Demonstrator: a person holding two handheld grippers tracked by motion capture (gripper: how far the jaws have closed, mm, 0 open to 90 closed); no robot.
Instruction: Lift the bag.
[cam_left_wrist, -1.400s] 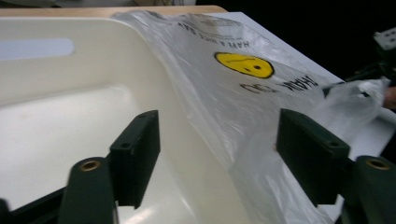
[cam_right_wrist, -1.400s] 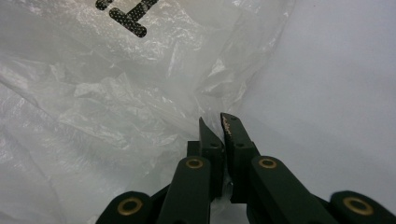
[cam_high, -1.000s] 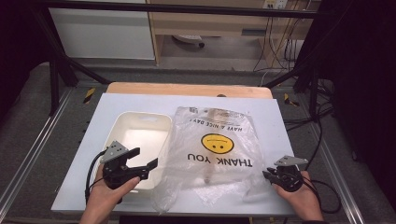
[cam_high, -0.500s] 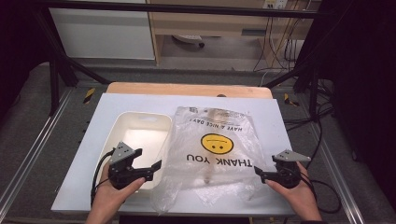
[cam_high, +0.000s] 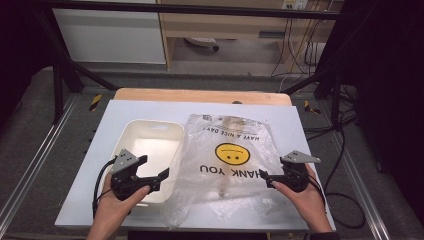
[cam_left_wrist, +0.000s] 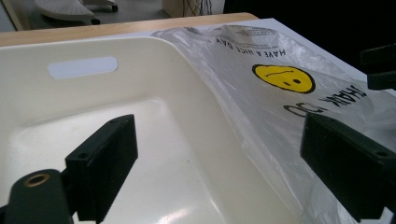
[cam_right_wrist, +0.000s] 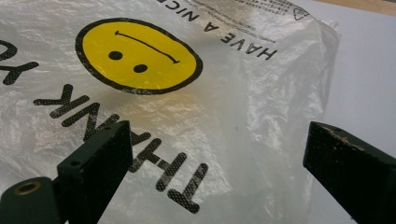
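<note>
A clear smiley-face plastic bag (cam_high: 231, 165) lies flat mid-table, its left edge over the rim of a white bin (cam_high: 150, 131) near the left edge. The left gripper (cam_high: 159, 176) and right gripper (cam_high: 264, 176) flank it, their jaws spread after just opening, empty. Next likely a regrasp of its edges. The bag's mouth is hard to make out.
</note>
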